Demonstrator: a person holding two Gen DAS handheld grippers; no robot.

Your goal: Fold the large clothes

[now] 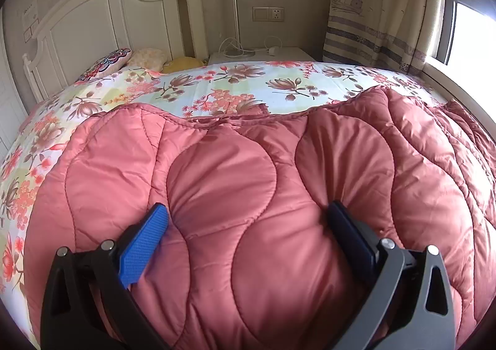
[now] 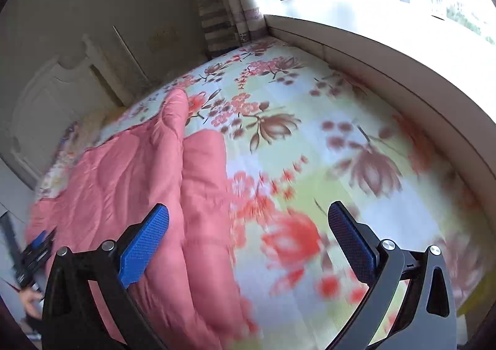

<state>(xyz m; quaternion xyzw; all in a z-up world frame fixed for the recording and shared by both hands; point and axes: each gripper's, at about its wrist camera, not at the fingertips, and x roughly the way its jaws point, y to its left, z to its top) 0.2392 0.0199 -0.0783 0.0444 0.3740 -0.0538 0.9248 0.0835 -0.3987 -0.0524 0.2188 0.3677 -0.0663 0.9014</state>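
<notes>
**A:** What fills the room?

**B:** A bed with a floral sheet of pink and brown blossoms on pale blue and green [image 1: 235,83]. Its white wooden headboard [image 1: 102,24] stands at ten o'clock in the left wrist view. A white window ledge [image 2: 387,49] runs along the bed's far side in the right wrist view, from twelve toward four o'clock.

**A:** And the clothing?

**B:** A large salmon-pink quilted padded garment [image 1: 248,188] lies spread on the bed, filling the left view from the centre down to six o'clock. In the right view it covers the eight o'clock side, and one narrow part of it reaches up toward eleven o'clock. That view is blurred.

**A:** What else is there?

**B:** A beige curtain printed with sailing boats [image 1: 381,2] hangs at one o'clock in the left view. A white bedside surface [image 1: 260,55] at twelve o'clock carries a slim white lamp [image 1: 234,15] and a cable. Small pillows [image 1: 105,63] sit by the headboard.

**A:** And the tongs?

**B:** The left tongs [image 1: 248,210] are released, spread wide just over the garment, with a puffy quilted panel between the blue pads. Whether they touch it, I cannot tell. The right tongs [image 2: 248,210] are also released, spread over the garment's edge and the bare sheet, grasping nothing.
</notes>
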